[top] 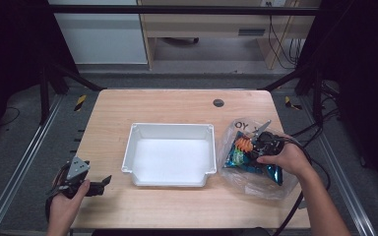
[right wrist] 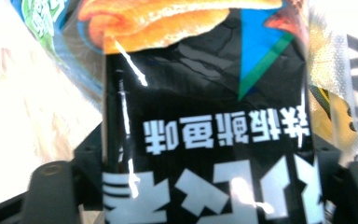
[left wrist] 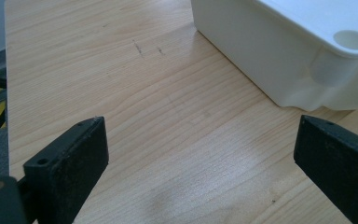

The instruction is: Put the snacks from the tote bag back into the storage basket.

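A black snack packet [right wrist: 205, 93] with white lettering and an orange picture stands between the two black jaws of my right gripper [right wrist: 207, 158], which press on its sides. From above, that gripper [top: 250, 144] reaches into a clear plastic bag [top: 256, 184] at the table's right, where the packet's orange part [top: 243, 144] and a blue-green packet [top: 236, 158] show. My left gripper [top: 101, 183] rests low at the table's front left, held in a hand. Its jaws stand wide open over bare wood [left wrist: 200, 135], with nothing between them.
A white plastic tray [top: 172, 127] sits in the middle of the wooden table, and its near corner [left wrist: 261, 56] lies just ahead of the left gripper. A round dark grommet [top: 218, 103] is set into the far side. Black cables trail off the right edge.
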